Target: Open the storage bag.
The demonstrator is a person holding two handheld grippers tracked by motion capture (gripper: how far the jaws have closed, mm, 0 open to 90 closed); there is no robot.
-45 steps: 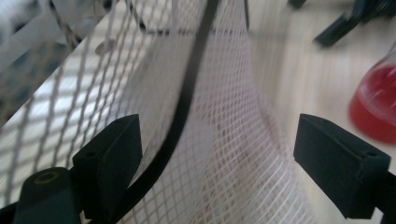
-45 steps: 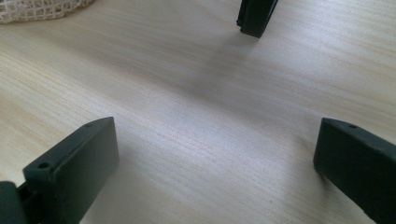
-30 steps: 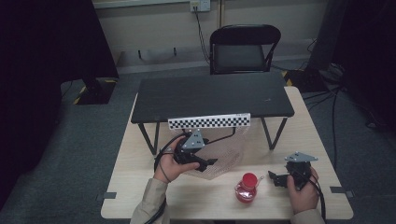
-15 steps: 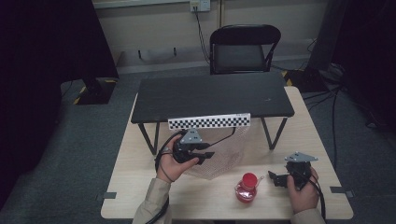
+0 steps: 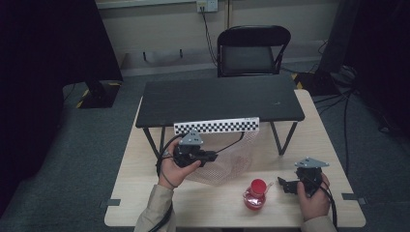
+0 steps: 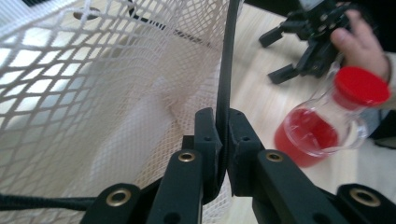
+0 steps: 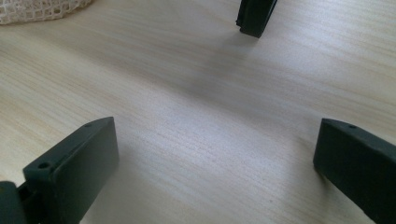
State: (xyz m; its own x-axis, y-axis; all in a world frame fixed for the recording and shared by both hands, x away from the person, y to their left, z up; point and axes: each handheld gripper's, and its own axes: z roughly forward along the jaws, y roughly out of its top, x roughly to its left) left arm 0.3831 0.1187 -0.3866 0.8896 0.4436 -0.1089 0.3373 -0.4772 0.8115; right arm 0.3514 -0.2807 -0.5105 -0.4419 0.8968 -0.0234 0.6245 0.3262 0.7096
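Note:
A white mesh bag (image 5: 229,154) lies in the middle of the wooden table (image 5: 145,193), its mouth edged with a black band (image 6: 227,70). My left gripper (image 5: 209,157) is shut on that band and holds it up off the table; in the left gripper view the jaws (image 6: 223,119) pinch the band with the netting (image 6: 93,93) spread to their left. A glass flask of red liquid with a red cap (image 5: 255,194) stands upright right of the bag, also the flask (image 6: 327,126). My right gripper (image 5: 286,185) rests low beside the flask, open and holding nothing, with bare wood between its jaws (image 7: 215,140).
A small black table (image 5: 217,99) on thin legs stands across the far half of the wooden table, with a checkered strip (image 5: 216,126) on its front edge. One of its legs (image 7: 254,16) is just ahead of my right gripper. A black chair (image 5: 254,50) stands behind.
My left gripper has risen slightly and moved away from me, lifting the bag's banded edge with it. The right gripper and the flask have stayed put.

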